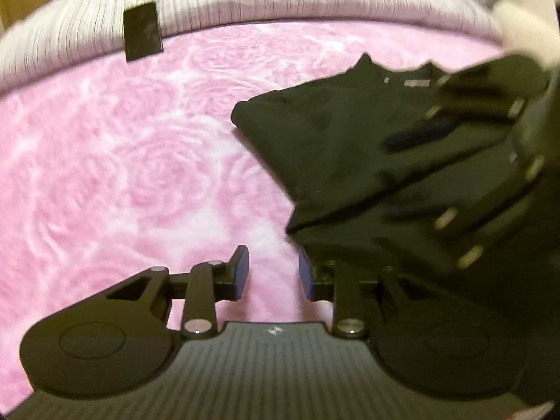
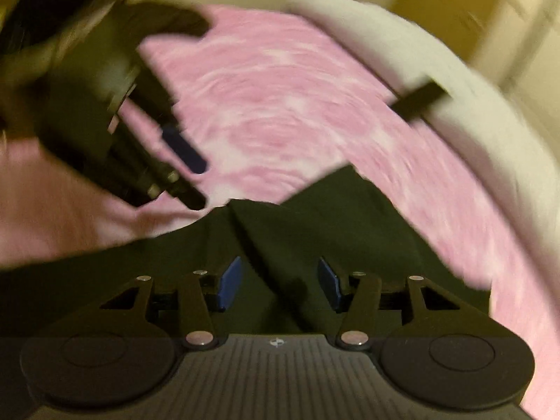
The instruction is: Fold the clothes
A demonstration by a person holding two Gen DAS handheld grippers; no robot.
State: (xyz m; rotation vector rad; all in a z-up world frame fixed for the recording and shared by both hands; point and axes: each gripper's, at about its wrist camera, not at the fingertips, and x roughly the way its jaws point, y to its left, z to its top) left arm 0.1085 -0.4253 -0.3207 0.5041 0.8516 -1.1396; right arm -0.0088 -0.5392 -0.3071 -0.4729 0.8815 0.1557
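Left wrist view: sitting just behind the left gripper, looking forward and steeply down along its fingers at the pink blanket; garment lying ahead and right of the tips, near; right gripper crossing in from the right.

Right wrist view: sitting behind the right gripper, looking forward and down, close over the garment; left gripper showing ahead at left; blurred.

Shared: blanket, garment, black tag at the far edge, each other's gripper.
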